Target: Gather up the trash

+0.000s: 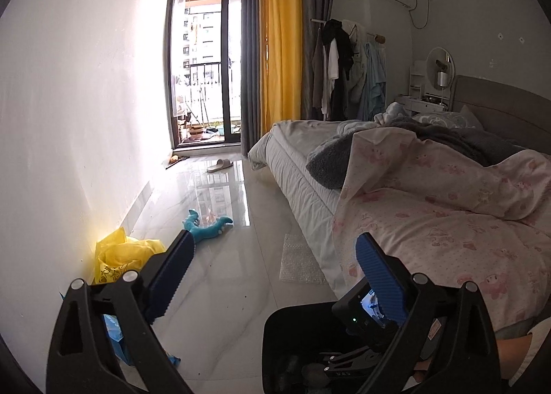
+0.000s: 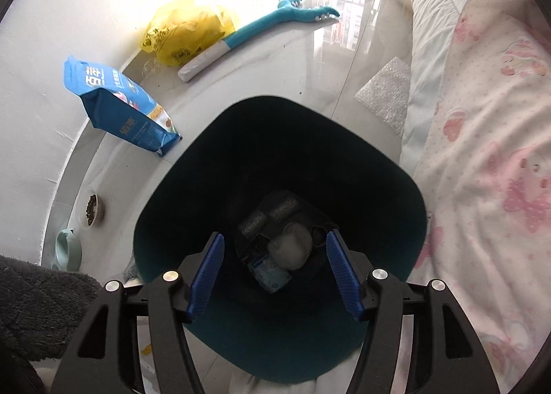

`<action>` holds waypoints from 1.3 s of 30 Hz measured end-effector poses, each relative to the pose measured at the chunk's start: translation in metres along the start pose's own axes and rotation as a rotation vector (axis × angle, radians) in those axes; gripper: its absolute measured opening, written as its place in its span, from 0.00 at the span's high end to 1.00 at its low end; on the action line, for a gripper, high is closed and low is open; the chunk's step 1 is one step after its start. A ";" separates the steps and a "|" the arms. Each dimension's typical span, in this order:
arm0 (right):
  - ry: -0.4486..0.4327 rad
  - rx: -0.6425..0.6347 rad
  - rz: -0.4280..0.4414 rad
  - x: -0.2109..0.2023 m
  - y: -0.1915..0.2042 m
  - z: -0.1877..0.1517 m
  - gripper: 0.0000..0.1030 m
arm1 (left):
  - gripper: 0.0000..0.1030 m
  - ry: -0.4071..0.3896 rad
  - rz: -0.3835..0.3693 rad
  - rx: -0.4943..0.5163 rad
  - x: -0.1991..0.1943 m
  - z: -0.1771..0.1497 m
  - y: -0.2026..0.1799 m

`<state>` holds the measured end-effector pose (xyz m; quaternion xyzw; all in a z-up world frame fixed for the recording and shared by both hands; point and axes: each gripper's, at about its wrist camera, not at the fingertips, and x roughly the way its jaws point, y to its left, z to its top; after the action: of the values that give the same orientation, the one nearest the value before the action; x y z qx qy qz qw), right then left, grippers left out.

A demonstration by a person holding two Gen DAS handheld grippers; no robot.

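Left wrist view is showing the left hand-held gripper (image 1: 272, 256) spread wide with nothing between its fingers, hovering over the floor (image 1: 224, 277) near bubble wrap (image 1: 301, 259) beside the bed (image 1: 447, 194). Right wrist view is showing the right hand-held gripper (image 2: 275, 270) released above the dark bin (image 2: 279, 139), where crumpled trash (image 2: 289, 249) is lying at the bottom.

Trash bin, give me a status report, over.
Both grippers open, empty: left gripper, right gripper above trash bin. Wadded trash inside. Bubble wrap on floor by bed. Nothing blocking.
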<state>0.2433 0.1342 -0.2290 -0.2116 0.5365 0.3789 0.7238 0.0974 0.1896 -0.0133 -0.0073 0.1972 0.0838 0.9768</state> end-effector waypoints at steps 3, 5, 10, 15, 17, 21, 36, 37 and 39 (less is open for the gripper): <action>-0.040 0.008 0.001 -0.018 -0.003 -0.004 0.31 | 0.06 -0.032 -0.004 0.013 -0.008 0.009 -0.009; -0.069 0.010 -0.001 -0.033 -0.007 -0.007 0.30 | 0.05 -0.050 -0.007 0.029 -0.012 0.016 -0.016; -0.149 0.022 -0.027 -0.076 -0.016 -0.015 0.28 | 0.05 -0.089 0.004 0.066 -0.020 0.023 -0.030; -0.252 0.008 -0.091 -0.132 -0.027 -0.030 0.26 | 0.04 -0.099 -0.029 0.073 -0.027 0.028 -0.050; -0.299 0.042 -0.113 -0.156 -0.037 -0.042 0.25 | 0.04 -0.104 -0.040 0.067 -0.031 0.031 -0.060; -0.407 0.120 -0.118 -0.202 -0.059 -0.074 0.14 | 0.03 -0.109 -0.055 0.067 -0.039 0.038 -0.080; -0.750 0.322 -0.398 -0.373 -0.093 -0.238 0.03 | 0.03 -0.064 -0.131 0.082 -0.090 0.042 -0.131; -0.759 0.336 -0.420 -0.378 -0.092 -0.250 0.03 | 0.03 -0.056 -0.129 0.075 -0.093 0.039 -0.130; -0.774 0.363 -0.432 -0.381 -0.094 -0.268 0.03 | 0.03 -0.042 -0.124 0.061 -0.098 0.034 -0.126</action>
<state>0.0987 -0.2374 0.0294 -0.0318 0.2291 0.1710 0.9578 0.0427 0.0510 0.0533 0.0120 0.1781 0.0172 0.9838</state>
